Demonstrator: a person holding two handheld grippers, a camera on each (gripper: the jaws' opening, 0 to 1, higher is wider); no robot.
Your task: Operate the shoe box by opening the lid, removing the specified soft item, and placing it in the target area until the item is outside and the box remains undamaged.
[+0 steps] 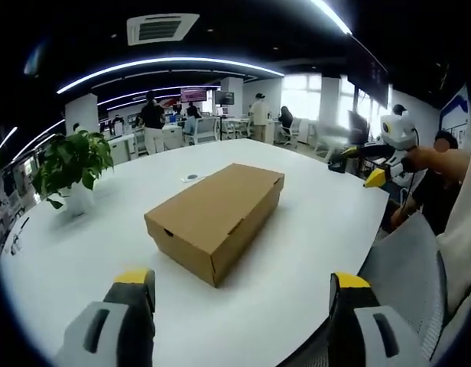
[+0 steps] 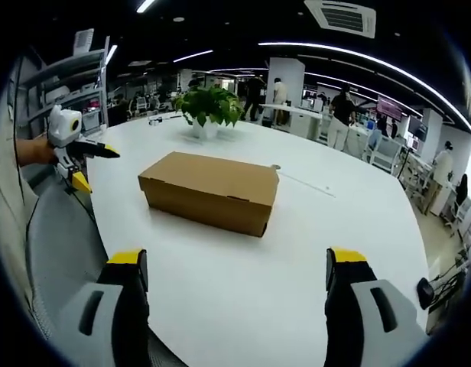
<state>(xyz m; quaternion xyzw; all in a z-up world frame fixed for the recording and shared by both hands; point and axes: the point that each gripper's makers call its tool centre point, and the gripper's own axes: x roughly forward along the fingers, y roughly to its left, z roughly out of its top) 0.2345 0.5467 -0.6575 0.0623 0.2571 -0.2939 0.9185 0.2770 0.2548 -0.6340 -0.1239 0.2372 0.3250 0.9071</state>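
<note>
I am looking from the left gripper view across the white table at one corner of the shoe box, from a little above and not close. From the right gripper view I am facing the shoe box along its long side, at a similar remove. Both views are sharing the box, the potted plant beyond it and the table.

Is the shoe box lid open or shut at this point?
Shut. The box lid lies flat and flush along its walls in both views; neither gripper touches it.
</note>
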